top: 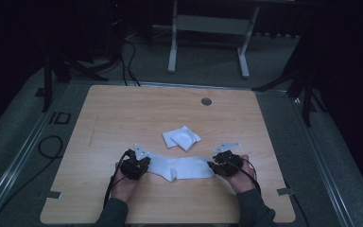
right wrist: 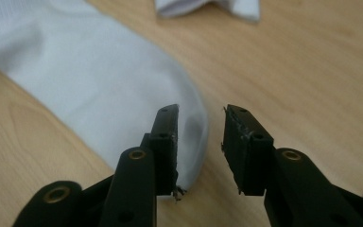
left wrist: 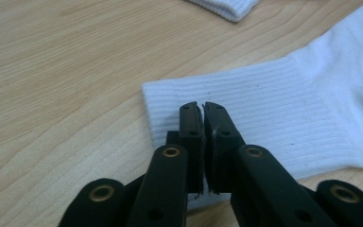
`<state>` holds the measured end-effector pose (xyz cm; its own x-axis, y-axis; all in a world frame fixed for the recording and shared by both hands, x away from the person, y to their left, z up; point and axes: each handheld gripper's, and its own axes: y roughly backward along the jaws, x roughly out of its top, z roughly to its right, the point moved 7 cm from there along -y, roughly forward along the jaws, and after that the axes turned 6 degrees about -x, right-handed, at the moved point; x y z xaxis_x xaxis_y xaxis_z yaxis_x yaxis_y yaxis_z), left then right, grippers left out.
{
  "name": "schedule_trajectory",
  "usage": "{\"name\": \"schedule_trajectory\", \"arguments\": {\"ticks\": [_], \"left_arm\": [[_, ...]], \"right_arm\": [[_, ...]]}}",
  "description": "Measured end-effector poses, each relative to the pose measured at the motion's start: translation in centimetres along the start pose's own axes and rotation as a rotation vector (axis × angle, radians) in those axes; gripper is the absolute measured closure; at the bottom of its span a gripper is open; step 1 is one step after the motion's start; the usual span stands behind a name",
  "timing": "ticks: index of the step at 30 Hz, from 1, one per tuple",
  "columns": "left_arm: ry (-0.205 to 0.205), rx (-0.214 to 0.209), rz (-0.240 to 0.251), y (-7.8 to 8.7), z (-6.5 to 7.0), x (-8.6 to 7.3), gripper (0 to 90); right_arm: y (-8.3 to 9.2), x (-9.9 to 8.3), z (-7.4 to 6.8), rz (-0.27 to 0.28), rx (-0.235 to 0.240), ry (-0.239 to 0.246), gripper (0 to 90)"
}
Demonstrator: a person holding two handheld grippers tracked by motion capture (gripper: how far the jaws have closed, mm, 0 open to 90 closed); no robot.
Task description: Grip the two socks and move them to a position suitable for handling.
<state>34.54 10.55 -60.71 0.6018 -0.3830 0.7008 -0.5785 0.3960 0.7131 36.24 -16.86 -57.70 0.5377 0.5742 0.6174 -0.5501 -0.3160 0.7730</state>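
A white sock lies flat on the wooden table between my two grippers, its ribbed cuff to the left and its toe to the right. My left gripper rests on the cuff's end. Its jaws stand together with only a hairline slit, and I cannot tell whether any fabric is pinched. My right gripper is at the toe end. Its jaws stand apart, with the toe's rounded tip beside the left jaw and no pad pressing on it.
A folded white sock bundle sits just beyond the flat sock, its edge showing at the top of both gripper views. A round grommet marks the table's far side. A person's hands and dark sleeves come in at the near edge.
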Motion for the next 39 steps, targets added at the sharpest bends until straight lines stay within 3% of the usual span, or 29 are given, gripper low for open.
{"name": "schedule_trajectory", "arguments": {"ticks": [4,12,24,33,39], "left_arm": [[-0.001,-0.005,0.008,0.0,0.2,0.1,82.8],[0.009,-0.014,0.031,0.3,0.2,0.2,81.3],[0.007,-0.011,0.031,0.4,0.1,0.2,81.3],[0.004,-0.008,0.029,0.4,0.1,0.2,81.3],[0.006,-0.008,0.031,0.5,0.1,0.2,81.3]], "right_arm": [[-0.2,1.7,0.2,0.037,-0.001,-0.006,64.6],[-2.7,5.0,0.9,0.058,-0.007,-0.019,67.3],[-6.9,9.0,1.9,0.036,-0.053,-0.006,69.5],[-9.1,10.1,1.8,-0.011,-0.045,-0.028,71.1],[-9.8,9.4,0.9,-0.047,-0.014,-0.03,84.5]]}}
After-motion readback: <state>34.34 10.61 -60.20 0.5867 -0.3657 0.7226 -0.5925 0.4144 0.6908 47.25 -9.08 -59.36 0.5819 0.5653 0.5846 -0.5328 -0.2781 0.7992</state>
